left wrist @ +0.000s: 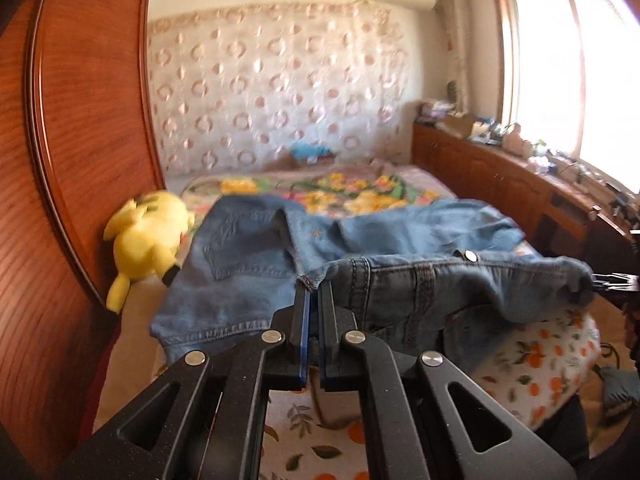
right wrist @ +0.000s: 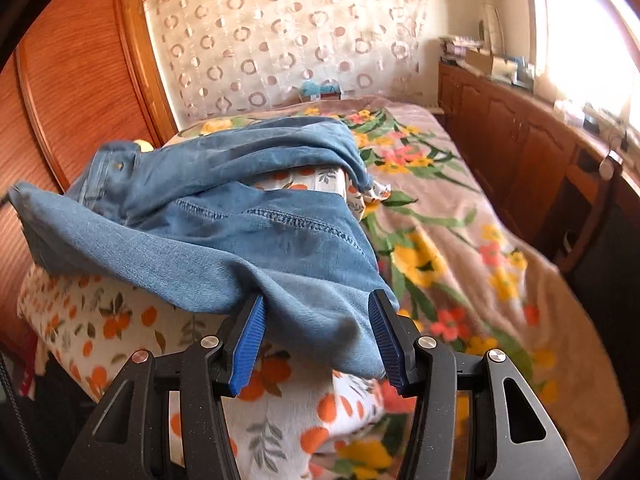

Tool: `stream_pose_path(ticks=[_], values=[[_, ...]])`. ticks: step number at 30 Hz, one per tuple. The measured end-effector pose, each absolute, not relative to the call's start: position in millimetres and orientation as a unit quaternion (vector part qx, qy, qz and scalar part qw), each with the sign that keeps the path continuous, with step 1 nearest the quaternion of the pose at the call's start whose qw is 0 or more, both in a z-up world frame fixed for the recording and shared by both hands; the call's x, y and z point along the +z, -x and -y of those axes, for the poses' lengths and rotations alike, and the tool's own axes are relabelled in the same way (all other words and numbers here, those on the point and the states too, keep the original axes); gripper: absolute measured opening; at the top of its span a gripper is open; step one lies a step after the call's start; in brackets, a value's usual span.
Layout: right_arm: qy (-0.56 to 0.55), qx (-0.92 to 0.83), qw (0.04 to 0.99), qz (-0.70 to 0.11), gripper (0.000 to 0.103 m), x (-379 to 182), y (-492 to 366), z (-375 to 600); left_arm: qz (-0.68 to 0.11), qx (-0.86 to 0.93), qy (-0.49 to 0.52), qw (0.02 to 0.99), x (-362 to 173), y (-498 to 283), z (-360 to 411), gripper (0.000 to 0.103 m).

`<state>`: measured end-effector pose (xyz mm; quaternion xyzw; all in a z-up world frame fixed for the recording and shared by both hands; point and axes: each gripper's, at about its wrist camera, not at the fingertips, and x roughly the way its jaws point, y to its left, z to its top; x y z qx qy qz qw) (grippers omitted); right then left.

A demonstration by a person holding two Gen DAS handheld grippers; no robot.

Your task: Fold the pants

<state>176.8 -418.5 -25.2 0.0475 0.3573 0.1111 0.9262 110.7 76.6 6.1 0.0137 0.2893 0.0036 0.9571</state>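
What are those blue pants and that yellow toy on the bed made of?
The pants look like faded blue denim: matte woven cloth, contrast stitching, a metal button. The yellow toy looks like soft plush, fuzzy and rounded; blur leaves its exact fabric open.

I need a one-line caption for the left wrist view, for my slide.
Left gripper, jaws shut on the jeans, lifts their edge above the bed.

Both views look forward and downward along a hand-held gripper, up the bed (left wrist: 360,188) toward the patterned wall hanging (left wrist: 272,88) at its far end. The left wrist view sits close over the bed's near left corner, beside the wooden wardrobe (left wrist: 80,140). The right wrist view sits close over the near end, further from the wardrobe (right wrist: 80,72). Both share the jeans (left wrist: 400,248), the flowered bedspread (right wrist: 460,240) and the cabinet (right wrist: 520,140) under the window.
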Motion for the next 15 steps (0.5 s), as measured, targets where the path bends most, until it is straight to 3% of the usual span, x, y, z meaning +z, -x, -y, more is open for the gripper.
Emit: stream_pose_path(ticks=[5, 15], values=[[-0.051, 0.110, 0.924, -0.364, 0.054, -32.4, -163.4, 419.4, -0.312, 0.013, -0.003, 0.950, -18.7, -125.6, -83.9, 0.004], [-0.012, 0.101, 0.922, -0.375, 0.054, -39.6, -127.9, 397.8, -0.304, 0.008, -0.010, 0.953, -16.4, -125.0, -79.5, 0.004]])
